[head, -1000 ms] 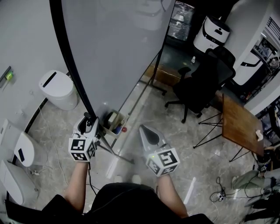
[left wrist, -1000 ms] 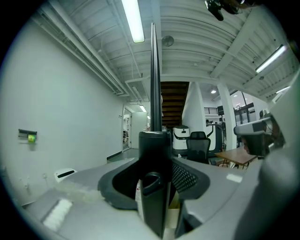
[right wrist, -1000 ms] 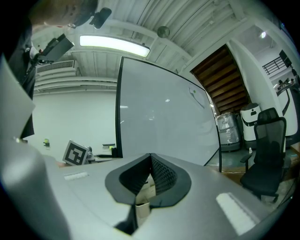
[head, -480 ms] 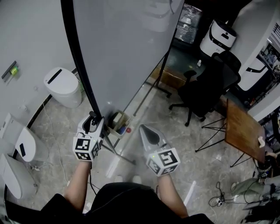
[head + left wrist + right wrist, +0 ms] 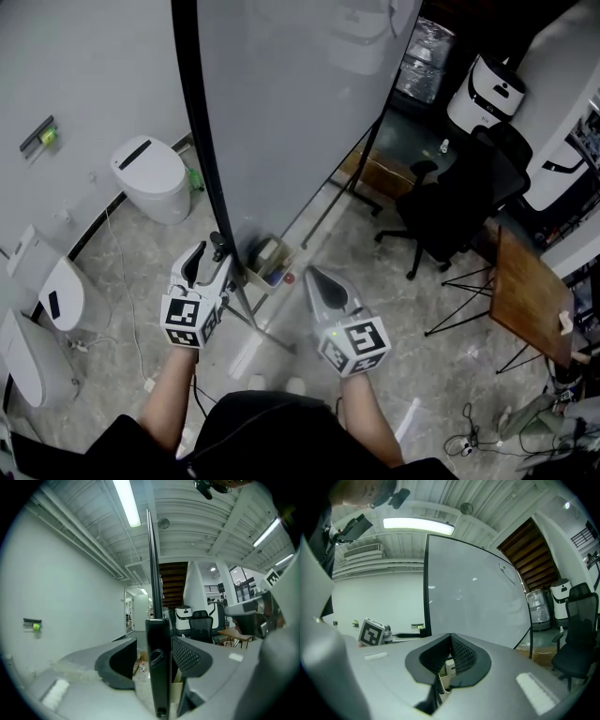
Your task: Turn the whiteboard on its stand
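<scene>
The large whiteboard (image 5: 300, 112) stands upright on its stand, its black side frame (image 5: 202, 141) running down to my left gripper (image 5: 214, 255). In the left gripper view the black frame (image 5: 158, 667) stands between the jaws, which are opening; a gap shows on the left side. My right gripper (image 5: 314, 277) hovers to the right of the board's lower edge, shut with nothing in it. In the right gripper view the whiteboard (image 5: 473, 602) fills the middle, beyond the right gripper (image 5: 450, 637), and the left gripper's marker cube (image 5: 371, 632) shows beside the frame.
A small box of items (image 5: 267, 262) sits at the stand's base. A white bin-like unit (image 5: 150, 178) stands left by the wall. A black office chair (image 5: 455, 211), a wooden folding table (image 5: 530, 295) and a white robot (image 5: 492, 89) are to the right.
The board's black edge and my left gripper have shifted to the right in the head view. The left jaws have widened round the frame. The right gripper has barely moved.
</scene>
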